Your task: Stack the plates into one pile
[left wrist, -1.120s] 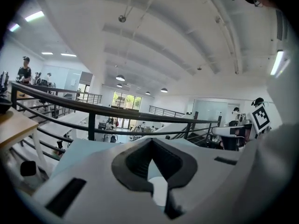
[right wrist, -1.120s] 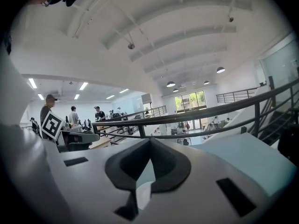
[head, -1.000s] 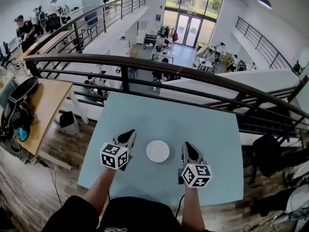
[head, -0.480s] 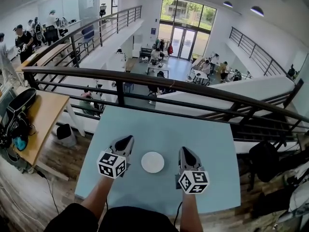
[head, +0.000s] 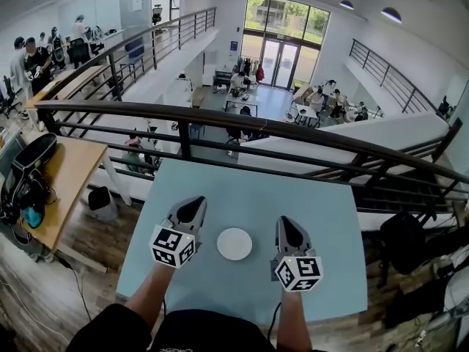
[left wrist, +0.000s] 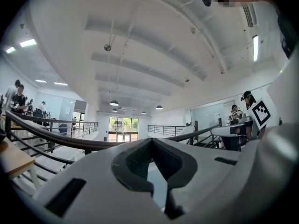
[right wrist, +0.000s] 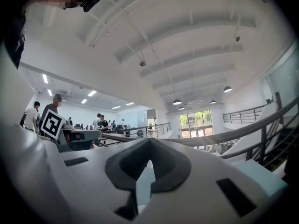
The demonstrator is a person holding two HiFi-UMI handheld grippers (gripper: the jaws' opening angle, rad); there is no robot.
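A white round plate lies on the light blue table, toward its near edge. From above it reads as one disc, and I cannot tell whether more plates lie under it. My left gripper hovers just left of the plate, shut and empty. My right gripper hovers just right of it, also shut with nothing held. Both point level toward the far railing. In the left gripper view the left gripper's tips meet. In the right gripper view the right gripper's tips meet too. Neither gripper view shows the plate.
A dark curved railing runs just beyond the table's far edge, with a drop to a lower floor behind it. A wooden desk with black bags stands at the left. A black bag lies on the floor at the right.
Both grippers have risen a little beside the plate and stayed shut. The plate has not moved on the table.
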